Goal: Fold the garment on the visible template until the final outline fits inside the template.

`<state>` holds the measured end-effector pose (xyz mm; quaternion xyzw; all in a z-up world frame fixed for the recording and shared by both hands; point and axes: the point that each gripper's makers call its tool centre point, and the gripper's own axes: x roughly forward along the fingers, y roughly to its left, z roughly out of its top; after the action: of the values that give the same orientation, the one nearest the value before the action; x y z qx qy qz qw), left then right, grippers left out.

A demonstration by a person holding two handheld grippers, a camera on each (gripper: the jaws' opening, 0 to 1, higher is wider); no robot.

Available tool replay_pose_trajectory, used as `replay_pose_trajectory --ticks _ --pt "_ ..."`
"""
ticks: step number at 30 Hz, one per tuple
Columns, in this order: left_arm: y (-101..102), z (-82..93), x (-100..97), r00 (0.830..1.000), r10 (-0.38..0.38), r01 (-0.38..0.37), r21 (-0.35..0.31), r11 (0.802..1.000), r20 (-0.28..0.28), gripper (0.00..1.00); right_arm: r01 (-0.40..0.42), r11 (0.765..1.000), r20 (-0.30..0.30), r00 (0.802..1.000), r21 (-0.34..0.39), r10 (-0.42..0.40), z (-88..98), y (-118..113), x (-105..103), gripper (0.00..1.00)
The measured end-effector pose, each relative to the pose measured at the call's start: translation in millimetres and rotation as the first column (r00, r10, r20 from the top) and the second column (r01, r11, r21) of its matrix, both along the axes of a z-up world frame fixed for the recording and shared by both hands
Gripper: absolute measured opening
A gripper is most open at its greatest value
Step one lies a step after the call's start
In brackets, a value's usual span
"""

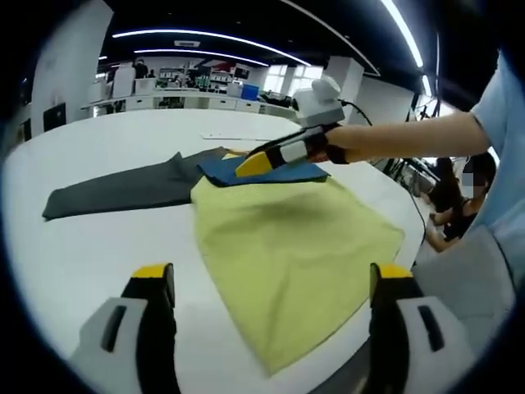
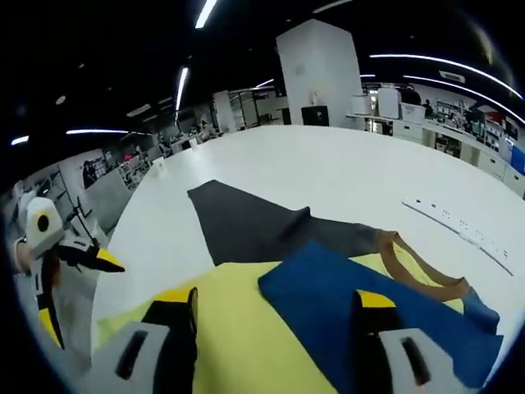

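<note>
Three cloths are spread on the white table (image 1: 98,254): a yellow garment (image 1: 287,246) nearest, a blue cloth (image 2: 369,304) overlapping its far edge, a grey one (image 1: 123,187) beyond. The right gripper (image 2: 275,336) is held wide open and empty just above the blue cloth's near edge, the closer claw. The left gripper (image 1: 271,283), also open and empty, is poised over the garment's near end. An open-plan office is seen behind.

- Yellow-green cloth (image 1: 287,254), plain
- Blue cloth (image 2: 361,328), plain
- Dark grey garment (image 1: 123,189), plain
- Tan strap (image 2: 418,267)
- White table (image 1: 74,263)
- Gripper jaws: black with yellow tips, white bodies
</note>
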<state>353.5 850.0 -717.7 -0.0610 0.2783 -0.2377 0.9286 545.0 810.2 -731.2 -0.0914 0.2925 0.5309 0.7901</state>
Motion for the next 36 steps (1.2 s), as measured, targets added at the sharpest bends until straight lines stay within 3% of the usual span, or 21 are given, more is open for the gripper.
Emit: replay_pose_trajectory --ticks 3,13,18,26,30,36 --pt "1.6 1.0 0.7 1.0 0.008 -0.008 -0.01 1.0 0.003 0.97 0.014 1.0 0.006 1.0 -0.009 -0.014 1.6 -7.6 0.6 0.89" --pt "0.8 0.5 0.6 1.0 0.009 -0.009 -0.013 1.0 0.003 0.97 0.039 0.999 0.026 0.999 -0.014 -0.038 6.2 -24.3 2.5 1.0" --pt "2.3 0.2 1.1 1.0 0.02 -0.02 -0.02 1.0 0.001 0.99 0.057 0.998 0.012 0.998 -0.018 -0.057 7.0 -33.6 1.5 1.0" --pt "2.5 5.0 3.3 0.999 0.046 -0.045 -0.079 0.996 0.006 0.99 0.085 0.996 0.021 0.996 0.018 -0.086 23.6 -49.6 -0.4 1.0" --pt "2.6 7.3 4.1 0.998 0.06 -0.059 -0.12 0.991 0.003 0.99 0.102 0.994 0.031 0.994 0.043 -0.103 33.3 -63.3 -4.5 1.0" --pt "-1.0 5.8 2.8 0.999 0.05 -0.05 -0.128 0.991 -0.008 0.99 0.114 0.991 0.033 0.993 0.063 -0.117 41.2 -87.5 -14.5 0.98"
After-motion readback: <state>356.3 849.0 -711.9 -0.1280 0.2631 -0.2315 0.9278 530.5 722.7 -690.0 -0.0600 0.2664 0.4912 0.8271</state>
